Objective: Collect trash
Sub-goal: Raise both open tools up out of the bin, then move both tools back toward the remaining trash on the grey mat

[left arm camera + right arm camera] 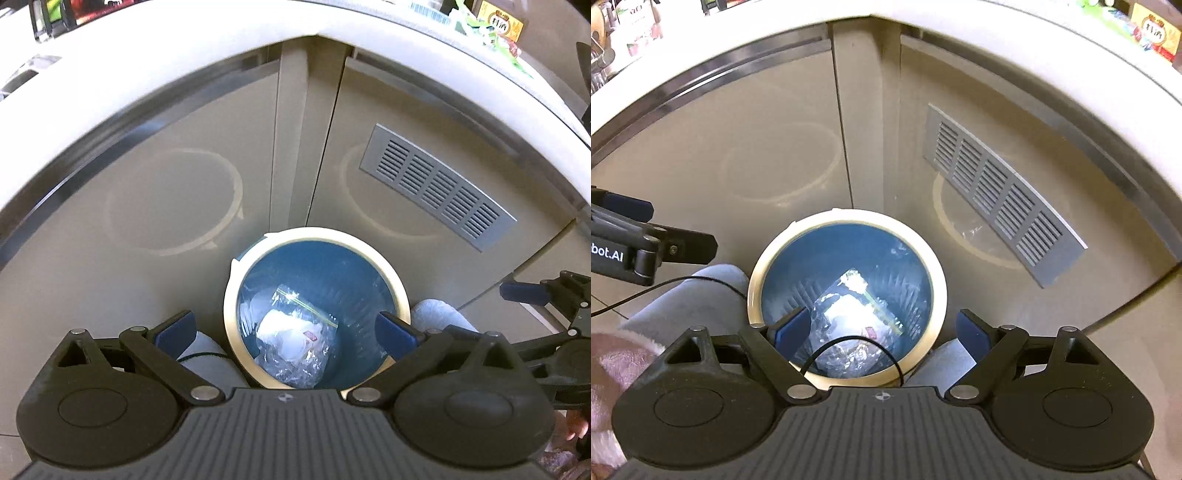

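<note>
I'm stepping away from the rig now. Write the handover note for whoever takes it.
Left gripper: open, empty, above the bin.
Right gripper: open, empty, also above the bin.
Blue trash bin with cream rim stands on the floor at the cabinet corner.
Done: a clear zip bag of crumpled waste lies in the bin.
Left: the packets on the countertop may need checking; nothing else is in view.

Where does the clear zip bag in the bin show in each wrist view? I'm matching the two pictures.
Left wrist: the clear zip bag lies low at centre, on the bottom of the blue bin, between the open left gripper fingers.
Right wrist: the bag lies low, just left of centre, in the same bin, between the open right gripper fingers.
Shared landmark: the grey vent grille, upper right of the bin.
</note>
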Demonstrator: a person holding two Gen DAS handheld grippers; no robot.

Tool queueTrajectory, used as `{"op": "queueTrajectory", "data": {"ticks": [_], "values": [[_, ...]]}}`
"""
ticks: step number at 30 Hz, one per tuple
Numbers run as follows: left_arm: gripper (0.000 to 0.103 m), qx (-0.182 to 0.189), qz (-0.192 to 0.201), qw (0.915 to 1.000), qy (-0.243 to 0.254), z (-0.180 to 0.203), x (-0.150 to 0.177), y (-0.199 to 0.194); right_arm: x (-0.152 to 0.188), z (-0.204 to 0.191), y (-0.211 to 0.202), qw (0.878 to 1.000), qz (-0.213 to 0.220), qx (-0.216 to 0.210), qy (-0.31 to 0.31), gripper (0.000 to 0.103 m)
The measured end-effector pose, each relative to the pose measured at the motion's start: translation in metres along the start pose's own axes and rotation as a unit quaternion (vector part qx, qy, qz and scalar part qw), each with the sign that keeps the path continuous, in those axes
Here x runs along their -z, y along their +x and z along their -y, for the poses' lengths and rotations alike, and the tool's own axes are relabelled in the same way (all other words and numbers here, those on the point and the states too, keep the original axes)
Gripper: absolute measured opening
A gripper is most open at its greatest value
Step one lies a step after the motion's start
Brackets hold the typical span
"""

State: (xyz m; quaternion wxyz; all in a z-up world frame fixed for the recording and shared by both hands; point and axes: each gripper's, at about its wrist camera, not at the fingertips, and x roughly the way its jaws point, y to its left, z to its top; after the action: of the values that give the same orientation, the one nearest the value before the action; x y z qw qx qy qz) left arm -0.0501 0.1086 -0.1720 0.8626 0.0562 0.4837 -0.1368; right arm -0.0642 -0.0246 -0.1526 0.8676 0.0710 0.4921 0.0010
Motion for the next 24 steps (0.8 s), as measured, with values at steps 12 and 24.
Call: {"op": "queueTrajectory", "data": {"ticks": [12, 24], "values": [[0.103, -0.017, 0.030, 0.9989, 0.032, 0.005, 0.002, -0.013, 0.000, 0.003, -0.015, 1.000, 0.028, 0.005, -0.004, 0.087], [0.103, -0.018, 0.076, 0.9964, 0.033, 0.008, -0.036, -0.039, -0.030, 0.035, -0.055, 0.995, 0.094, 0.003, 0.029, 0.089]]}}
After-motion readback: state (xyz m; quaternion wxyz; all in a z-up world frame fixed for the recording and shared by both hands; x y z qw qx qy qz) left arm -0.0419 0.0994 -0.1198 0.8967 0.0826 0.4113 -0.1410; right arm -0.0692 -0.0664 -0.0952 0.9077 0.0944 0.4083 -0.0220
